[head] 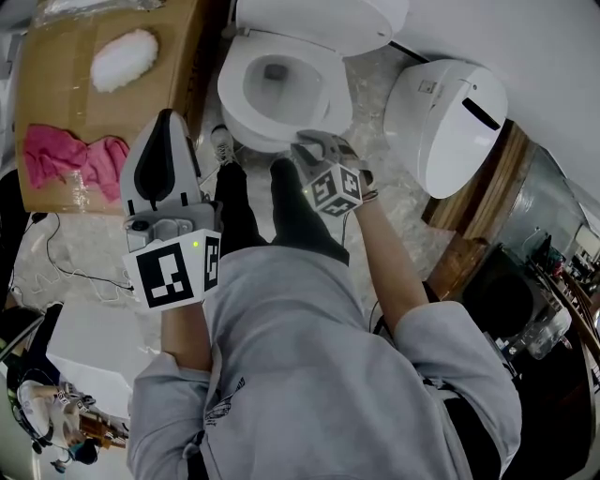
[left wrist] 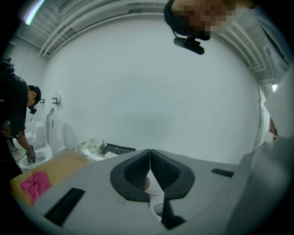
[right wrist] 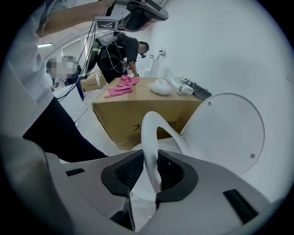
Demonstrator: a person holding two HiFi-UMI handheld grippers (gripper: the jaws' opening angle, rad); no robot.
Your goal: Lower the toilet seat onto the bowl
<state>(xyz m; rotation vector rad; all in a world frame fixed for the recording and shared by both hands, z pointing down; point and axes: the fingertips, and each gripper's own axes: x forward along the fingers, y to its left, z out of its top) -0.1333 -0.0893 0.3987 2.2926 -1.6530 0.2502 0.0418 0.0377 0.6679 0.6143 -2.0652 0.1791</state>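
The white toilet [head: 272,89] stands at the top of the head view, its lid [head: 319,19] raised behind the bowl. My right gripper [head: 314,145] is at the bowl's front rim. In the right gripper view its pads hold the front edge of the white toilet seat [right wrist: 149,133], and my right gripper [right wrist: 150,153] is shut on it. The seat ring runs away from the jaws towards the upright lid [right wrist: 229,133]. Whether the seat rests on the bowl I cannot tell. My left gripper [head: 167,122] is held up away from the toilet, shut and empty [left wrist: 149,151].
A cardboard box [head: 103,103] left of the toilet carries a pink cloth [head: 70,155] and a white fluffy pad [head: 122,58]. A second white toilet part [head: 450,117] lies to the right. Cables [head: 56,253] trail on the floor. Another person [left wrist: 18,119] stands further off.
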